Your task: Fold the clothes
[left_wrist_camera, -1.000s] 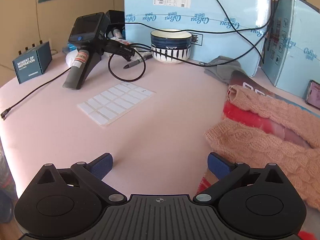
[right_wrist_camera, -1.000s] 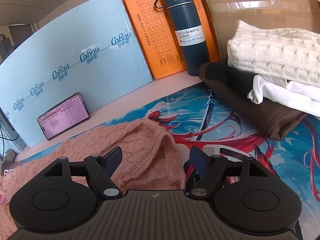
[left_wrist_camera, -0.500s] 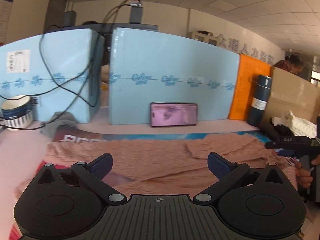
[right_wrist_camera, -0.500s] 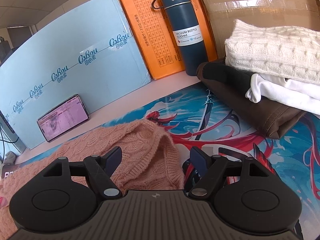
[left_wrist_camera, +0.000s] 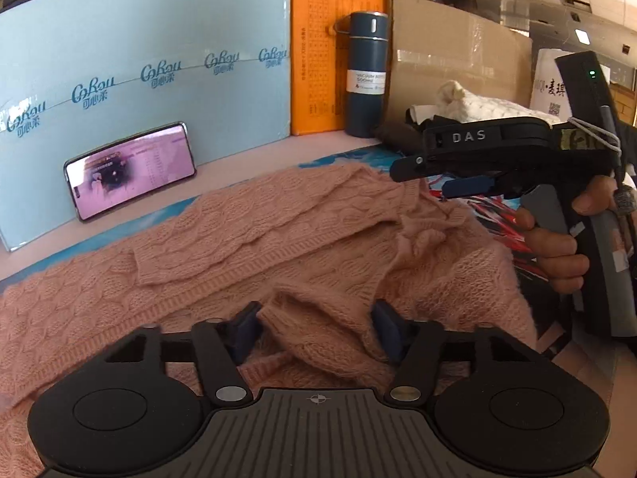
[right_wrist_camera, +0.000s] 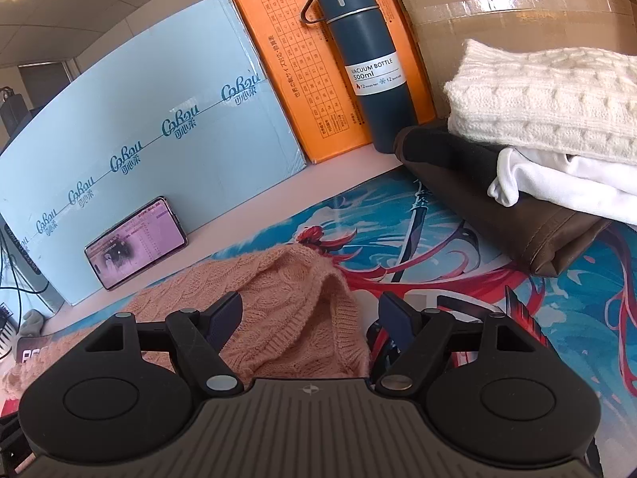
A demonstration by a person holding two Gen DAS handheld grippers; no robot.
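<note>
sweater: pink knit sweater [left_wrist_camera: 247, 239] spread rumpled across centre/lower frame on printed mat [right_wrist_camera: 458, 247], one sleeve laid over the body, not yet a neat fold
left gripper [left_wrist_camera: 316, 330]: jaws closing on a raised fold of the knit, lower centre
right gripper [right_wrist_camera: 310, 318]: fingers apart, released, sweater edge bunched between them
done pile: folded clothes [right_wrist_camera: 549, 99], right edge
progress: judged early, most folds left

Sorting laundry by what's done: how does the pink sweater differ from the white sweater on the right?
The pink sweater lies spread out and rumpled on the printed mat; the white sweater is folded, stacked on other folded clothes. The pink one sits between gripper fingers; nothing touches the white. Both are cable-knit.
</note>
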